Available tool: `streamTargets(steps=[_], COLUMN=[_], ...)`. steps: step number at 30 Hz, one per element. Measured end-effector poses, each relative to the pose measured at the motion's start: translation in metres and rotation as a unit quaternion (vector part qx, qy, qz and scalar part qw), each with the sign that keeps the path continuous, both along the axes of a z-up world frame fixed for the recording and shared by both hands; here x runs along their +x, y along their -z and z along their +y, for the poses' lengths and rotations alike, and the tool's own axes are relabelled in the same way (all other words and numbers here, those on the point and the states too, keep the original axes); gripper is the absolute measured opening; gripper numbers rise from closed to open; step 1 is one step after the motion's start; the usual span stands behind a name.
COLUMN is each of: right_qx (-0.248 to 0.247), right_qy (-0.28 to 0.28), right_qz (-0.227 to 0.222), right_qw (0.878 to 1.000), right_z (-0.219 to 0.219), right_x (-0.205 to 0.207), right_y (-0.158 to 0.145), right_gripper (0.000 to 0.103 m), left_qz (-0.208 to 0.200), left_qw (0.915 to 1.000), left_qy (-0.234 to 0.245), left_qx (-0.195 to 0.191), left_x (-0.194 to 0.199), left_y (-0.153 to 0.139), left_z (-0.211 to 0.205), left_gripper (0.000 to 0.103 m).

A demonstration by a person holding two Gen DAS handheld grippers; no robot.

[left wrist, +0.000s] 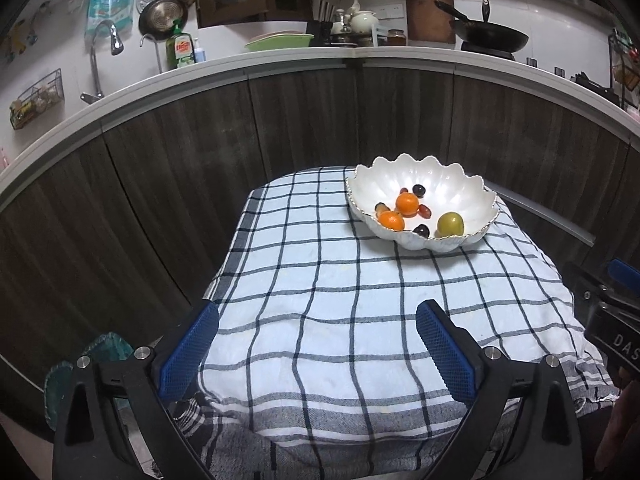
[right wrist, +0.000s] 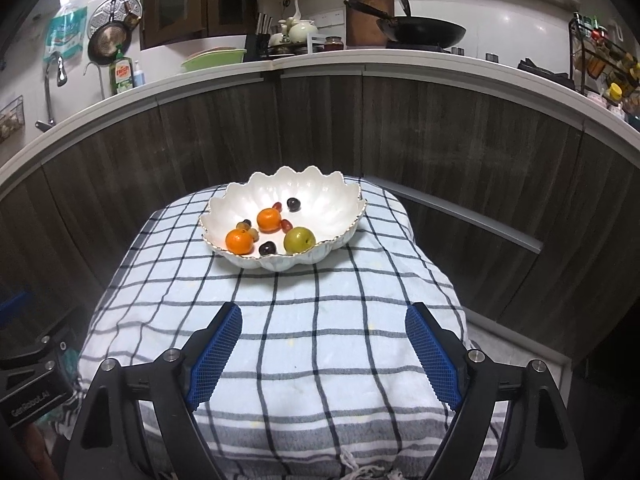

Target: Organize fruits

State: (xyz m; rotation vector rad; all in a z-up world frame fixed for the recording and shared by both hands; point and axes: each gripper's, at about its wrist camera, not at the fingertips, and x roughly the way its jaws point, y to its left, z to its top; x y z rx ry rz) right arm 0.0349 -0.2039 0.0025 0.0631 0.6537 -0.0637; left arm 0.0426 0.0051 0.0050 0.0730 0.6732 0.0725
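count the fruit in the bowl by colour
orange: 2
green: 1
dark purple: 2
small red or pale grapes: about 4, hard to tell
total: about 9, all in the bowl

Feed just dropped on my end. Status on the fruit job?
Left gripper and right gripper open, empty. Fruit all in bowl on cloth. Nothing in the way.
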Motion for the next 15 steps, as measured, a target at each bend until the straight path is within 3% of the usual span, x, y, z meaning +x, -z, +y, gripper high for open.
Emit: streamTargets(steps=[15], right_qx=[0.0], right_qy=[0.017], right_qz=[-0.014], right_qw=[1.0], right_z=[-0.007], right_x=[-0.018], right_y=[-0.007], right_gripper=[0.09], left_qz=[-0.024], left_qw=[0.9997], left_qy=[-0.005], left_qx=[0.005], left_x=[-0.014], left_y=[-0.006], left_z=[0.001], left_gripper=[0.102])
